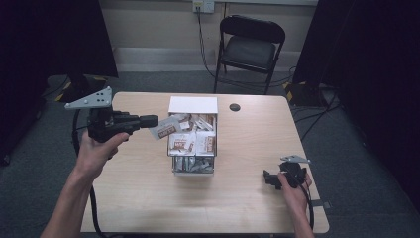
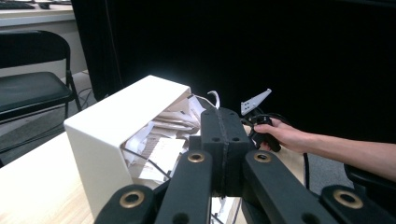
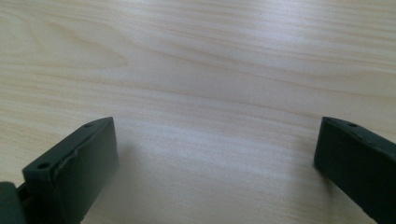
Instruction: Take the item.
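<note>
A wooden table (image 1: 247,148) carries a white box (image 1: 193,105) stuffed with sachets just beyond the left gripper (image 1: 154,120), clenched on one packet (image 1: 166,128) above the box's edge; the right gripper (image 1: 270,179) rests released, well apart.

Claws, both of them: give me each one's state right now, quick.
Left claw: shut on a white-and-brown paper packet, held beside the white open-topped packet box.
Right claw: open, holding nothing, jaws apart over the light wooden table.
</note>
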A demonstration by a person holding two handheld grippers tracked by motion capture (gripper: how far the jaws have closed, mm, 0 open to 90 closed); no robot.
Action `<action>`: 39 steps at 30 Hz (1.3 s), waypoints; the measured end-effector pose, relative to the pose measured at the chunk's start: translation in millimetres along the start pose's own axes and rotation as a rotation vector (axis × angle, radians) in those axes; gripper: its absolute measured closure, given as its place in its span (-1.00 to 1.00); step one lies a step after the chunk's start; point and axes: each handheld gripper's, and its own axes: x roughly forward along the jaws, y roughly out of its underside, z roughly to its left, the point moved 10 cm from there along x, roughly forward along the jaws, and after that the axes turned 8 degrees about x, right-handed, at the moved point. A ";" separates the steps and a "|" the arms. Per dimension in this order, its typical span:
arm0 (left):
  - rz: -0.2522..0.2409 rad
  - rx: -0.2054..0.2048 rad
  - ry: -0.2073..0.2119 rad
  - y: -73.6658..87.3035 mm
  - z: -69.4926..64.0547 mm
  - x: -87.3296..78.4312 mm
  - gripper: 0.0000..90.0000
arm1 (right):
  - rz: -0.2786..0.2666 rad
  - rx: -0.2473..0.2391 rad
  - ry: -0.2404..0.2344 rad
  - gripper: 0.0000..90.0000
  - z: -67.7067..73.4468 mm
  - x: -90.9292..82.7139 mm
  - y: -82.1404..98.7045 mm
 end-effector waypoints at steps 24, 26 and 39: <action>0.008 -0.007 -0.068 4.4 12.1 -19.0 1.00 | 0.000 0.000 -0.001 -1.00 0.0 0.0 0.0; 0.007 -0.008 -0.074 5.0 13.9 -21.3 1.00 | 0.001 0.000 0.000 -1.00 -0.1 -0.1 0.1; 0.030 -0.013 -0.142 18.4 32.0 -34.6 1.00 | 0.001 0.001 0.000 -1.00 0.0 -0.1 0.1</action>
